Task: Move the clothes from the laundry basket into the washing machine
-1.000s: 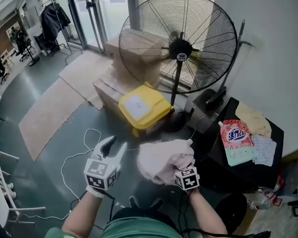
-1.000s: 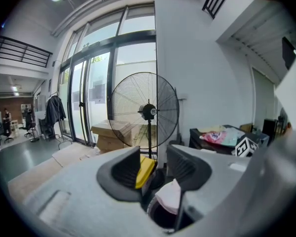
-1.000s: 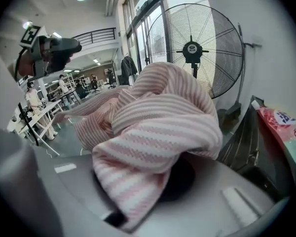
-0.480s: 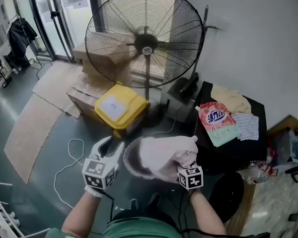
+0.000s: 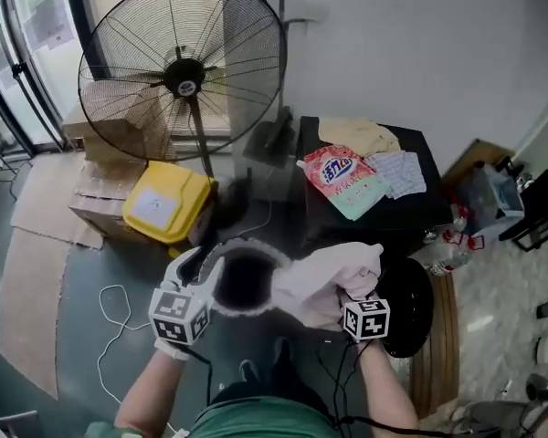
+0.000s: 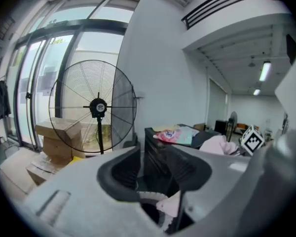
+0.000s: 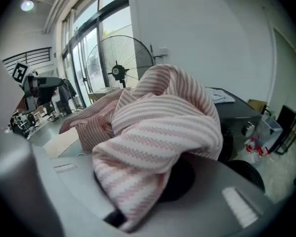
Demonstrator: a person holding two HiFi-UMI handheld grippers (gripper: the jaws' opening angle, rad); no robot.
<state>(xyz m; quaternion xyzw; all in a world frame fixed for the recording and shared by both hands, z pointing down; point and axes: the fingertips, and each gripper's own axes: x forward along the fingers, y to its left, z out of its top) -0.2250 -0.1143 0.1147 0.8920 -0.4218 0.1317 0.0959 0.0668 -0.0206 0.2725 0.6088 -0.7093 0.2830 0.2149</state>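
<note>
Grips a pink-and-white striped garment (image 5: 315, 276) in the right gripper (image 5: 359, 292), jaws drawn close on a bunched fold, cloth spilling over both of them. Holds it in the air in front of the body, just left of the black washing machine (image 5: 365, 210) and its round dark door (image 5: 409, 295), not inside. Has the left gripper (image 5: 201, 261) spread wide at the garment's other end, right at a dark opening (image 5: 247, 281) in the cloth. From the head view alone, impossible to say whether that end is touched. In the left gripper view, though: jaws well apart, the opening's pale ribbed rim (image 6: 148, 196) and a scrap of pink low in the gap, neither pad pressing on it. Also caught there, off to the right: the other gripper's marker cube with pink cloth beside it. In the right gripper view: only stripes over the jaws, plus a silver knob (image 7: 246, 129) on the machine's front, hidden from above. Clearest from above, lying side by side on the machine's top: a pink detergent pouch (image 5: 341, 173), a beige cloth (image 5: 352, 135) and a checked sheet (image 5: 397, 172). In all three views: a big standing fan (image 5: 183, 67). Near its foot in the head view: a yellow box (image 5: 160, 206), cardboard cartons (image 5: 105, 144) and a white cable (image 5: 110, 322) on the grey floor.
</note>
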